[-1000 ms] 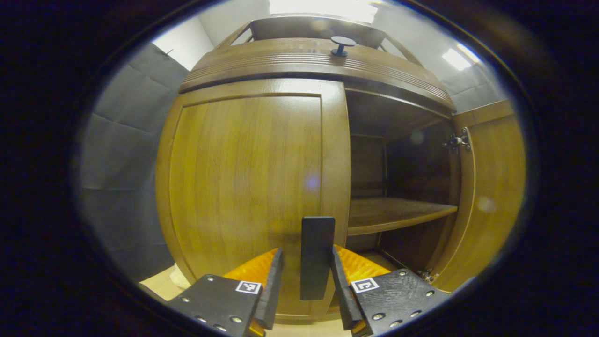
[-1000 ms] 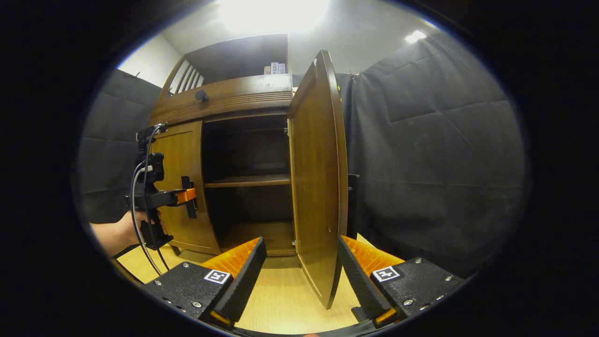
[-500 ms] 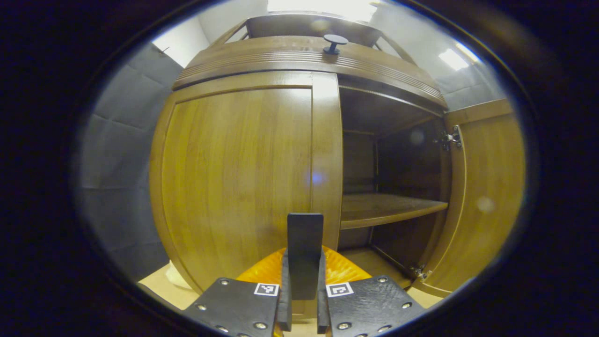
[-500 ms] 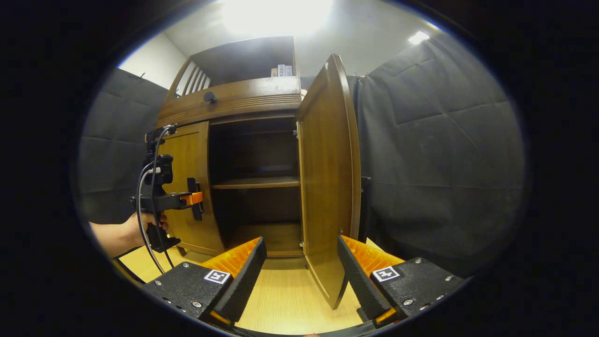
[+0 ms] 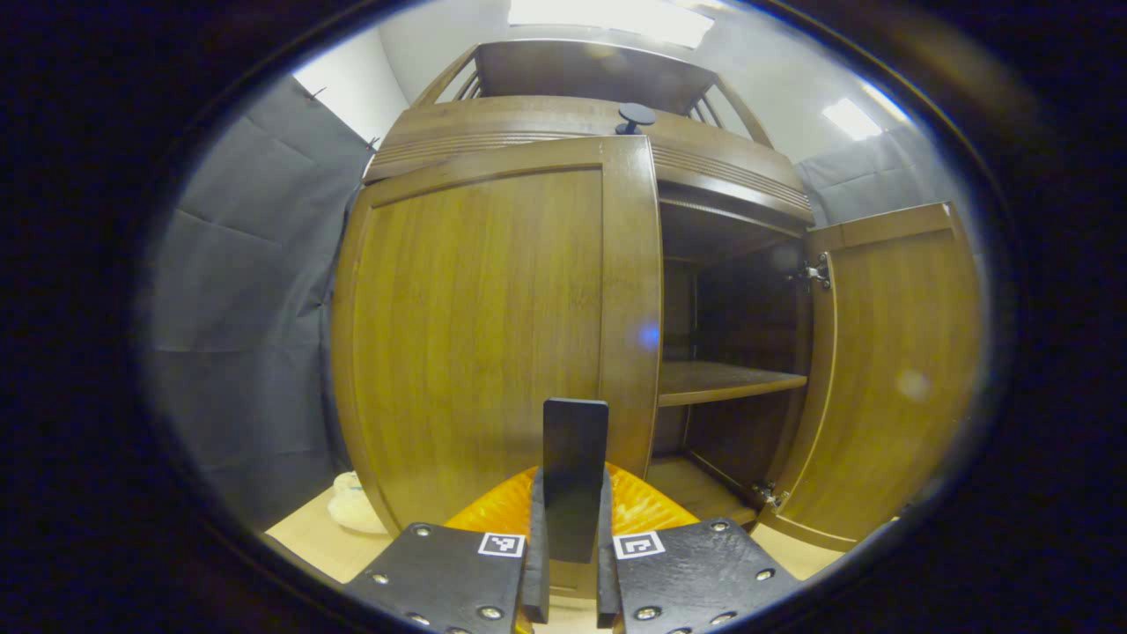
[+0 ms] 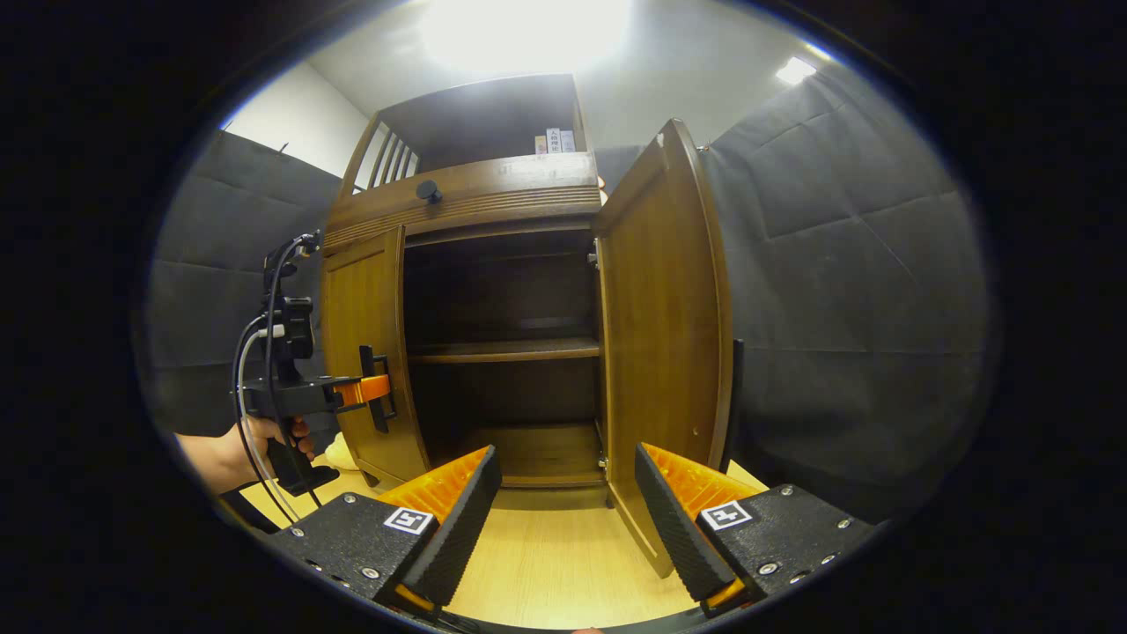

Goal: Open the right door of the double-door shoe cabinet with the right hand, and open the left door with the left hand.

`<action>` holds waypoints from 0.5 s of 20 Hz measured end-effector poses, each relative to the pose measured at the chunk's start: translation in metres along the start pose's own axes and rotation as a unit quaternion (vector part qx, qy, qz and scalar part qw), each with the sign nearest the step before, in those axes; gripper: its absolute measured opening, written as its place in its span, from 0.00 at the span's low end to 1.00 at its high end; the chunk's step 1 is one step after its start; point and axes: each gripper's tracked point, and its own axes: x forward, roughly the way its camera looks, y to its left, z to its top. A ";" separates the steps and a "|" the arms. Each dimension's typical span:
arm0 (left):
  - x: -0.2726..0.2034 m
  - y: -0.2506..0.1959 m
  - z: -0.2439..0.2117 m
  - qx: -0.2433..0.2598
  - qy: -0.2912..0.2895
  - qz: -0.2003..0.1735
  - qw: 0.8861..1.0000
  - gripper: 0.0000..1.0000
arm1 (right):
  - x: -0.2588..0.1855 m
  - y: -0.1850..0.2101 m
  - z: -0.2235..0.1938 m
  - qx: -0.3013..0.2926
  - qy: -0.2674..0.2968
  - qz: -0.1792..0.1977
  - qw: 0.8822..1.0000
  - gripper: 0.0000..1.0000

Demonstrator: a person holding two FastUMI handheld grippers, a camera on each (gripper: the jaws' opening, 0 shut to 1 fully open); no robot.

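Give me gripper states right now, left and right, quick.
Left gripper: shut on the left door handle.
Right gripper: open, holding nothing, clear of the open right door.

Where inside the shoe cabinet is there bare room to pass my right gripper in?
The opened right bay is free: the middle shelf and the cabinet floor, bordered by the open right door and the left door. It is crowded at the left door handle, where the left gripper is clamped.
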 end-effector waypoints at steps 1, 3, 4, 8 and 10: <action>-0.007 0.002 0.000 -0.002 0.000 0.000 1.000 0.17 | -0.001 0.005 0.001 0.002 -0.002 0.005 1.000 0.94; -0.022 0.008 -0.001 -0.009 -0.002 0.001 1.000 0.17 | -0.002 0.014 0.003 0.004 -0.004 0.013 1.000 0.94; -0.030 0.011 -0.001 -0.010 -0.003 0.001 1.000 0.17 | 0.001 0.015 0.004 0.005 -0.005 0.016 1.000 0.94; -0.053 0.025 -0.001 -0.014 -0.004 0.004 1.000 0.17 | -0.006 0.035 0.004 0.008 -0.006 0.029 1.000 0.94; -0.067 0.033 0.003 -0.015 -0.005 0.008 1.000 0.17 | -0.008 0.043 0.003 0.009 -0.005 0.035 0.999 0.94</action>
